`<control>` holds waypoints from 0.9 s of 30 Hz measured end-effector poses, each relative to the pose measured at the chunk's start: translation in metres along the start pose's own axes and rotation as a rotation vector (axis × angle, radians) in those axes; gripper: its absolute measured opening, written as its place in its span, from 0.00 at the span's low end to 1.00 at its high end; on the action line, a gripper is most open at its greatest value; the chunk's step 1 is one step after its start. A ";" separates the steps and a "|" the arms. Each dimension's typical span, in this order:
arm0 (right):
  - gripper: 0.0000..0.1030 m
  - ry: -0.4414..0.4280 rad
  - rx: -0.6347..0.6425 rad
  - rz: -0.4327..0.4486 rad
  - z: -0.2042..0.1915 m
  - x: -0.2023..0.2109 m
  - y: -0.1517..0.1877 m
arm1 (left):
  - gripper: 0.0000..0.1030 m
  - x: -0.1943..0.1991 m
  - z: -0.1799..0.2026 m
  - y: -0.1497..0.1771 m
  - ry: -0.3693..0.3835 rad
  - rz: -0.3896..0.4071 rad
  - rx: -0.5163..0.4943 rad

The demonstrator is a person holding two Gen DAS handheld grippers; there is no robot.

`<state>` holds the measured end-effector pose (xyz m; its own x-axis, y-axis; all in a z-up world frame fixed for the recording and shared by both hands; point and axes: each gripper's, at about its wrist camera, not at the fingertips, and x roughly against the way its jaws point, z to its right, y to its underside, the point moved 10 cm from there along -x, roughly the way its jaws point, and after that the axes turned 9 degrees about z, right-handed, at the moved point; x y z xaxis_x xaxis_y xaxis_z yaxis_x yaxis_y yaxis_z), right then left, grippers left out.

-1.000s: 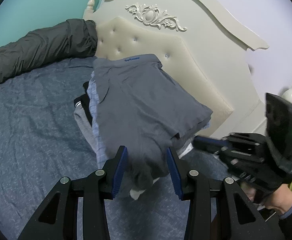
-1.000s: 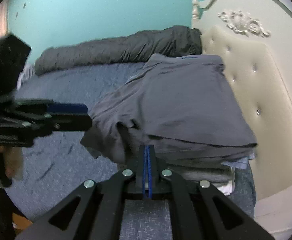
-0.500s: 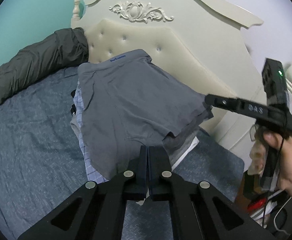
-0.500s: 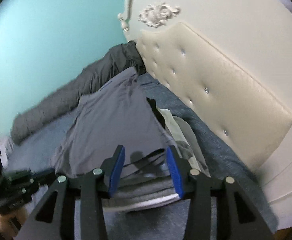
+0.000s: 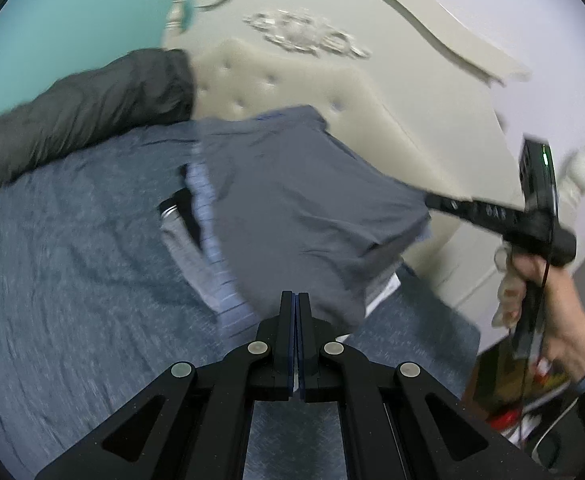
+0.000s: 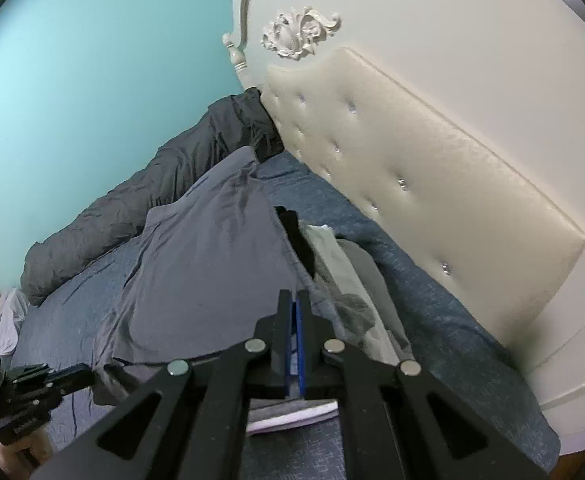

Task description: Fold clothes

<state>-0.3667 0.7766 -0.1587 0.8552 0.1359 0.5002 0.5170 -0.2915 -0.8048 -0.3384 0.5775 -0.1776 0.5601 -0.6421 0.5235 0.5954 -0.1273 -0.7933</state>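
Teal wall [image 6: 92, 80] and a cream tufted headboard [image 6: 412, 184] frame the bed, whose blue-grey bedspread [image 5: 72, 288] carries everything in view.

Starting at the left, the left gripper [image 5: 296, 300] has its two fingers pressed flat together, with only a thin blue seam between the pads. Its tips sit at the near hem of the grey shirt [image 5: 300, 208]; whether any cloth is nipped between them cannot be told, as the picture is blurred there. Just ahead of this gripper lies one stack of folded clothes [image 5: 208, 240], the grey shirt spread on top, with a striped light-blue layer, a grey one and a black one peeping out along the stack's left side. Beyond the stack and to the gripper's left lies one long dark grey duvet roll [image 5: 76, 120], running from the headboard along the wall.

Further right, the right gripper [image 6: 295, 300] is likewise closed, fingers together with a blue strip between them. In the left wrist view its tip reaches the shirt's far-right corner; from its own camera the tips lie over the shirt's right edge, beside the black, pale and grey folded layers. A hold on the cloth cannot be confirmed. A hand [image 5: 532, 292] with a blue cuff grips its handle.

Two grippers, one stack, one duvet roll.
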 end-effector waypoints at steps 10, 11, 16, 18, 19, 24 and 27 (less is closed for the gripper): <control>0.01 -0.004 -0.002 0.007 0.001 -0.001 -0.001 | 0.26 -0.007 -0.008 0.006 0.024 -0.027 0.122; 0.01 -0.003 0.002 0.005 0.000 -0.001 -0.001 | 0.33 -0.009 -0.008 0.006 0.027 -0.028 0.129; 0.01 0.000 0.011 -0.001 0.001 0.000 0.000 | 0.36 -0.015 -0.006 0.005 0.041 -0.034 0.163; 0.01 0.000 0.014 -0.001 0.001 0.001 0.000 | 0.29 -0.017 -0.006 0.005 0.037 -0.038 0.164; 0.01 0.000 0.015 -0.001 0.001 0.002 0.000 | 0.09 -0.018 -0.007 0.005 0.032 -0.040 0.159; 0.01 0.006 0.011 0.004 0.005 0.004 -0.001 | 0.04 -0.014 -0.010 0.005 0.010 -0.037 0.124; 0.01 0.012 0.005 0.007 0.009 0.004 -0.003 | 0.04 -0.007 -0.015 0.007 0.007 -0.037 0.114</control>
<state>-0.3641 0.7869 -0.1575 0.8581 0.1222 0.4986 0.5115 -0.2877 -0.8097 -0.3466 0.5694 -0.1915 0.5327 -0.6443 0.5488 0.6772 -0.0644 -0.7330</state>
